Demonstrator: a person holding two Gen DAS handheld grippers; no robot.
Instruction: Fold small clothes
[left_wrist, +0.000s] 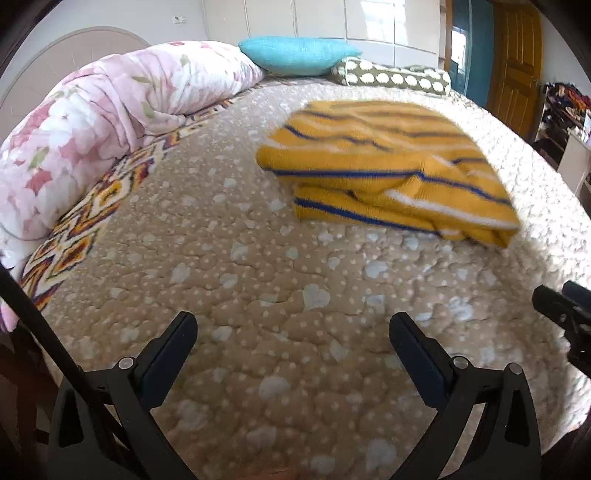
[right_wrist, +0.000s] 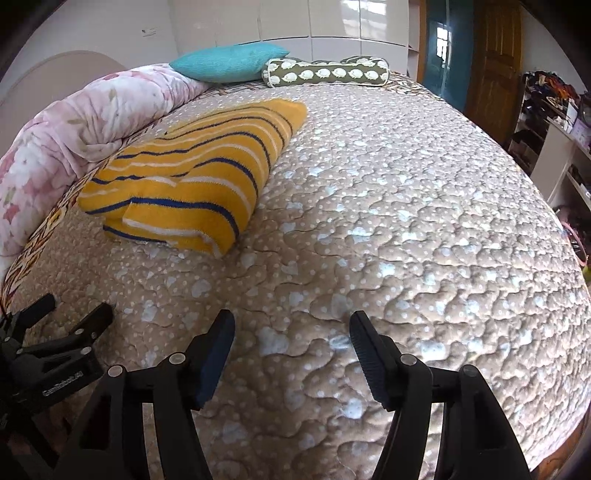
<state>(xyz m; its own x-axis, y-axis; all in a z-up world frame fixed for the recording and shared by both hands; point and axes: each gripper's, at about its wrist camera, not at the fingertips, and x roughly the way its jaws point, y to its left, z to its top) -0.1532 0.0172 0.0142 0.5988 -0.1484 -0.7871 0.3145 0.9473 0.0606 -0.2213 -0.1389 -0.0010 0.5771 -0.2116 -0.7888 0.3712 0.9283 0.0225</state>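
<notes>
A folded yellow sweater (left_wrist: 388, 170) with blue and white stripes lies on the beige quilted bed cover (left_wrist: 258, 295). It shows in the right wrist view as well, the sweater (right_wrist: 192, 177) lying far left of centre. My left gripper (left_wrist: 293, 323) hovers open over bare quilt, well short of the sweater. My right gripper (right_wrist: 291, 321) is open too, with nothing between its fingers, above the bed cover (right_wrist: 406, 240). Each gripper peeks into the other's view: the right gripper (left_wrist: 561, 306) at the right edge, the left gripper (right_wrist: 79, 308) at the lower left.
A rolled pink floral duvet (left_wrist: 92, 129) runs along the left side. A teal pillow (left_wrist: 295, 53) and a spotted olive bolster (left_wrist: 391, 77) lie at the head. A wooden door (left_wrist: 513, 62) and cluttered shelves (right_wrist: 554, 110) stand at the right.
</notes>
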